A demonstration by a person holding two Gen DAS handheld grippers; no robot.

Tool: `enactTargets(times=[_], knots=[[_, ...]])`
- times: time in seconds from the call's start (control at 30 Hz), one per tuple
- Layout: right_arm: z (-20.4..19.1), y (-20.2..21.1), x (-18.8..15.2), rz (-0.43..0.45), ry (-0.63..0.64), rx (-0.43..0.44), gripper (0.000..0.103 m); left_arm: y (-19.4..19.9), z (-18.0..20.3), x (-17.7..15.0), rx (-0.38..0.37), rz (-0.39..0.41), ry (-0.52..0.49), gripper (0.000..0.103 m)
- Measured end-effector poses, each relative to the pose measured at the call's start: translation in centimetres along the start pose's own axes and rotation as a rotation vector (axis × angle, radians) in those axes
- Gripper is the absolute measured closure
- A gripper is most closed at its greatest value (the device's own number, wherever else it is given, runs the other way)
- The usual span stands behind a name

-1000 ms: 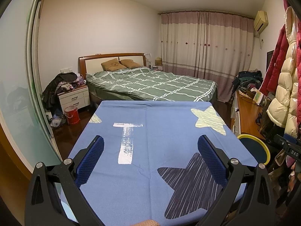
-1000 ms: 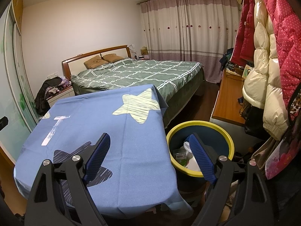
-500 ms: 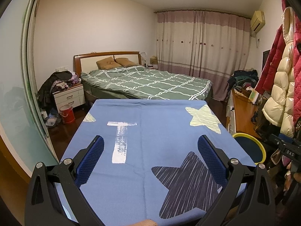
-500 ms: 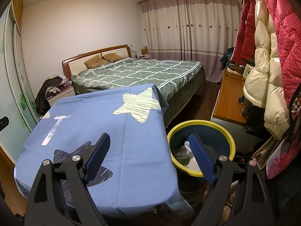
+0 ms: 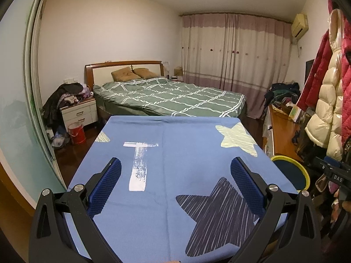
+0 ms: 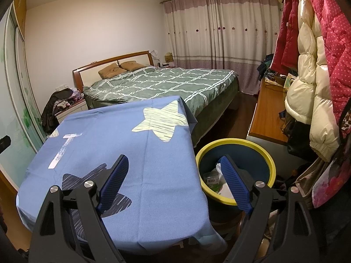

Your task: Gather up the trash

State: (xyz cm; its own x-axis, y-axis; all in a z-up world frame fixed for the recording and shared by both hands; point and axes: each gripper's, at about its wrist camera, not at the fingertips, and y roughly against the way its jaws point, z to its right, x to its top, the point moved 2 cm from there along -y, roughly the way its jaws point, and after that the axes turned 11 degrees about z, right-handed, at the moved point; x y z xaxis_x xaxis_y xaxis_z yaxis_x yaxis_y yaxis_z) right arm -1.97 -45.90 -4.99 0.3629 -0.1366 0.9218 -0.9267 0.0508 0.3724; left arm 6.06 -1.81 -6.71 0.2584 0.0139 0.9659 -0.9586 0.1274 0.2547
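Observation:
A dark blue trash bin with a yellow rim [image 6: 258,153] stands on the floor at the right edge of the table; it also shows in the left wrist view [image 5: 291,173]. Inside it lie a small tin [image 6: 211,178] and white crumpled paper [image 6: 219,167]. The table carries a blue cloth with stars [image 5: 186,153], also in the right wrist view [image 6: 131,149], and no loose trash shows on it. My left gripper [image 5: 175,184] is open and empty above the cloth. My right gripper [image 6: 174,182] is open and empty over the table's right edge and the bin.
A bed with a green checked cover [image 5: 171,96] stands beyond the table. A white nightstand [image 5: 79,114] with clothes and a red bucket [image 5: 76,131] are at the back left. A wooden desk [image 6: 267,114] and hanging coats [image 6: 316,65] crowd the right side.
The left gripper has drawn back and shifted slightly, so the table looks farther and lower. The right gripper has barely moved. Both stay open and empty.

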Motion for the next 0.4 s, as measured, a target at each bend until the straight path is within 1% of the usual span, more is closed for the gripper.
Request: enactTargets(times=[0.07,0.13,0.2,0.23,0.27,0.33,0.37,0.4], knots=[[0.0,-0.2,-0.2,-0.003,-0.003,0.002,0.022,-0.3,0.0,-0.1,-0.012,-0.013,0.006,0.005],[0.1,-0.4,-0.2,-0.007,-0.005,0.004,0.022,-0.9,-0.2,-0.2,-0.008,-0.026,0.003,0.005],[0.0,-1.0,0.0,-0.010,0.000,0.006,0.021,-2.6,-0.6,-0.2,-0.015,-0.068,0.014,0.005],[-0.2,-1.5,0.1,-0.012,0.006,0.011,0.019,-3.5,-0.8,-0.3,-0.025,-0.085,0.020,0.005],[-0.5,-2.5,0.3,-0.022,0.022,0.013,0.018,-5.0,-1.3,-0.4,-0.026,-0.112,0.022,0.005],[-1.3,-4.4,0.6,-0.040,0.050,0.019,0.017,-8.5,-2.5,-1.0,0.019,-0.168,0.020,0.005],[-1.9,-6.0,0.9,-0.061,0.058,0.034,0.017,-9.8,-3.0,-1.3,0.032,-0.186,0.022,0.005],[-2.6,-7.6,1.0,-0.081,0.063,0.051,0.017,-12.2,-4.0,-1.7,0.050,-0.220,0.031,0.005]])
